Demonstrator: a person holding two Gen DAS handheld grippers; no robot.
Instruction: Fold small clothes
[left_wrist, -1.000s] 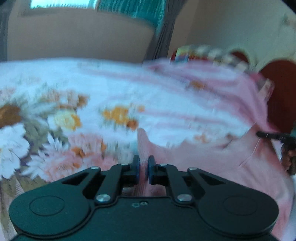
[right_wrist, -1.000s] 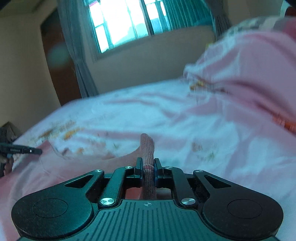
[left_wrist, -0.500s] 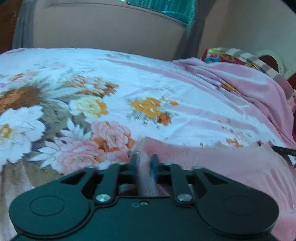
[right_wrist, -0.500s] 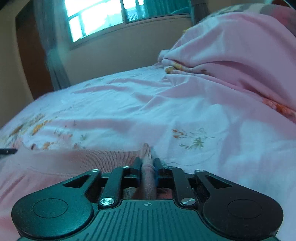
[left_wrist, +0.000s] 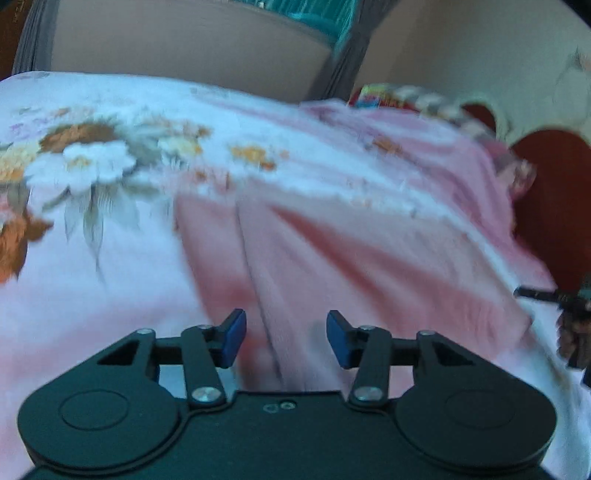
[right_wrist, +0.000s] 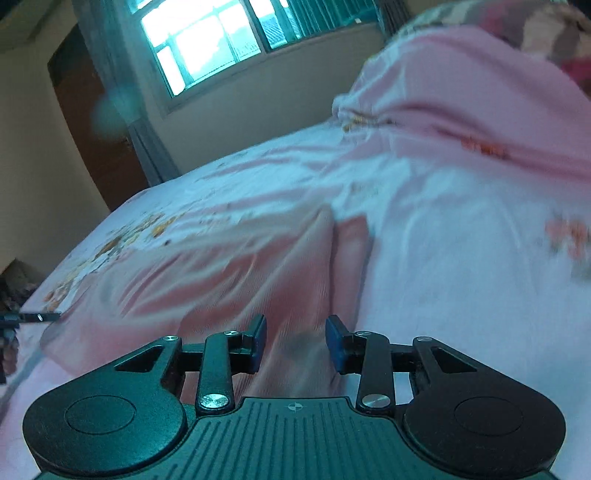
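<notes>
Black left gripper (left_wrist: 285, 339), blue pads (left_wrist: 233, 335), silver screws, ribbed right gripper (right_wrist: 295, 343)

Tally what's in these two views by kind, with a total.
Tongs: 2, left tongs and right tongs, both open
Pink garment: 1
Floral bedsheet: 1
Pink blanket heap: 1
Window: 1
Total: 6

Bed (right_wrist: 461, 266) covered with floral pink sheet (left_wrist: 103, 192). Beige wall (right_wrist: 258, 96) pierced by bright window (right_wrist: 207, 44); grey curtain (right_wrist: 147, 140) hung beside it. Red headboard (left_wrist: 554, 192) seen at right.
</notes>
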